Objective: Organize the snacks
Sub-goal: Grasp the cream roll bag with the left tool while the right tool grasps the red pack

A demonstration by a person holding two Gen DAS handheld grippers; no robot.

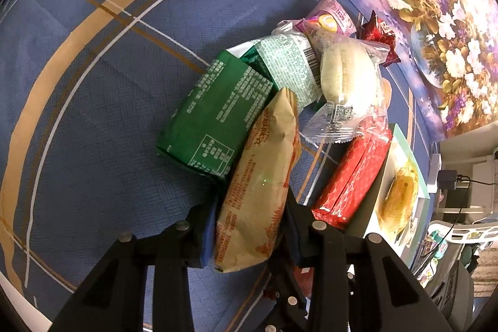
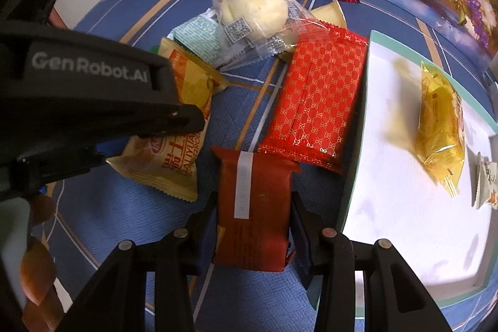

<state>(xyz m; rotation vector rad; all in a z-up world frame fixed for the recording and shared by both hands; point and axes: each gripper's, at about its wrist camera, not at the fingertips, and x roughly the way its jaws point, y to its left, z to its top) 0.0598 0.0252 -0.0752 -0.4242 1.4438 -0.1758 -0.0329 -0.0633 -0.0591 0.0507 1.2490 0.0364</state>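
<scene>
Your left gripper (image 1: 249,226) is clenched on the tan snack packet (image 1: 261,185): the packet stands between both pads, its lower end at the jaws and its upper end leaning against the green packet (image 1: 214,117) in the pile on the blue tablecloth (image 1: 93,83). Your right gripper (image 2: 253,226) grasps the dark red packet (image 2: 255,207), pads pressed on its two long sides, the packet's far end pointing toward the red patterned packet (image 2: 317,101). The white tray (image 2: 404,207) lies just right of that claw, holding a yellow packet (image 2: 439,133).
</scene>
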